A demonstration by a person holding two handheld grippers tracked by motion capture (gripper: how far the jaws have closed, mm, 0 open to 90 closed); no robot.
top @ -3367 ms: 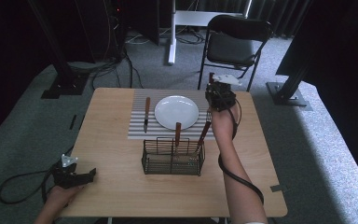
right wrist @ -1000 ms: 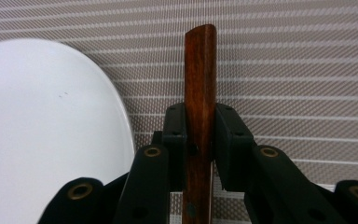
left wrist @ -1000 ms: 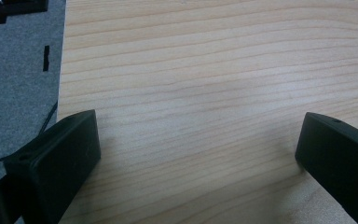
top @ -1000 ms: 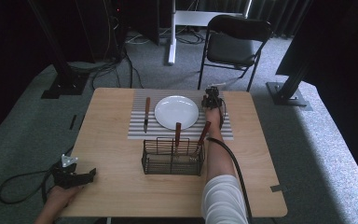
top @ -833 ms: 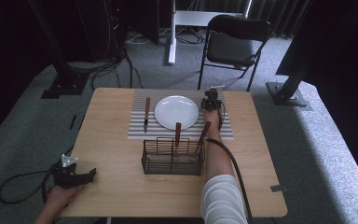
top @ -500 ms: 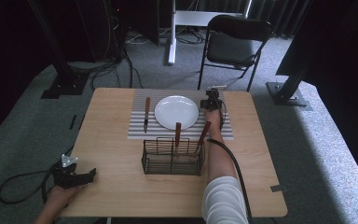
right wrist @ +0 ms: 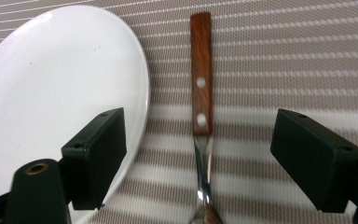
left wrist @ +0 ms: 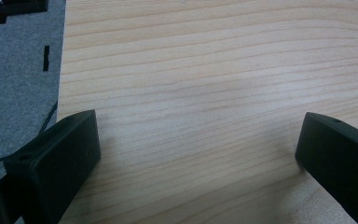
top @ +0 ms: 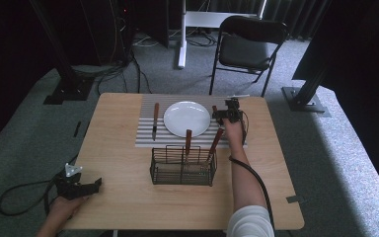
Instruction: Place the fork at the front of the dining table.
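Observation:
A utensil with a wooden handle (right wrist: 201,74) and a metal neck lies on the striped placemat (right wrist: 284,56), just right of the white plate (right wrist: 60,93). My right gripper (right wrist: 200,135) is low over it and open, one jaw on each side of the utensil and the left jaw over the plate's rim. From above, the right gripper (top: 228,114) sits beside the plate (top: 187,118). My left gripper (top: 76,185) rests at the table's front left corner, and its own view shows the left gripper (left wrist: 196,140) open over bare wood.
A wire basket (top: 183,165) stands in front of the placemat (top: 145,138) with two wooden-handled utensils (top: 188,140) upright in it. A wooden-handled knife (top: 155,120) lies left of the plate. A folding chair (top: 246,49) stands behind the table (top: 123,202).
Since the earliest frame my right gripper has come down and in toward the plate's right edge. Over the last second it has barely moved. The left gripper has stayed put.

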